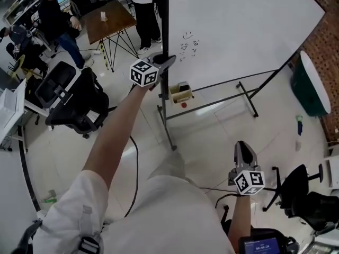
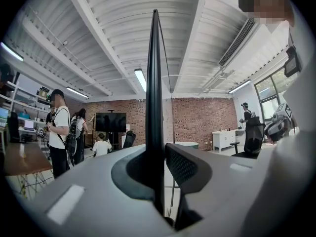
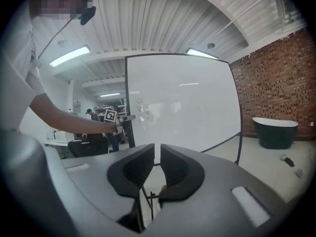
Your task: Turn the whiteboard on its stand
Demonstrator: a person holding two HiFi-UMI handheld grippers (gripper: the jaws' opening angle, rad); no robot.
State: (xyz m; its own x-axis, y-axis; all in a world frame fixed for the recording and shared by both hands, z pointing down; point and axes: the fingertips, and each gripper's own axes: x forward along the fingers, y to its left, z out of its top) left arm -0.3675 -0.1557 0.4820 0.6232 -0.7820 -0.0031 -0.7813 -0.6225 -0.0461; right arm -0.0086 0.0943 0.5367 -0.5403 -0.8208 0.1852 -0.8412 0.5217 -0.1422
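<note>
A glossy pale floor [image 1: 212, 136] runs to a rough brick wall [image 1: 329, 52]; the ceiling [image 2: 113, 28] is white and ribbed. A brown desk [image 1: 108, 17] and a black mesh chair [image 1: 71, 102] stand at the left. The whiteboard [image 1: 238, 25], smooth, white and black-framed, stands upright on a thin black metal stand [image 1: 248, 98]. The left gripper [image 1: 165, 62] has its ridged fingers [image 2: 185, 164] closed on the board's left edge. The right gripper [image 1: 243, 150] hangs low and well apart, its fingers [image 3: 175, 169] a thin slit apart and empty.
</note>
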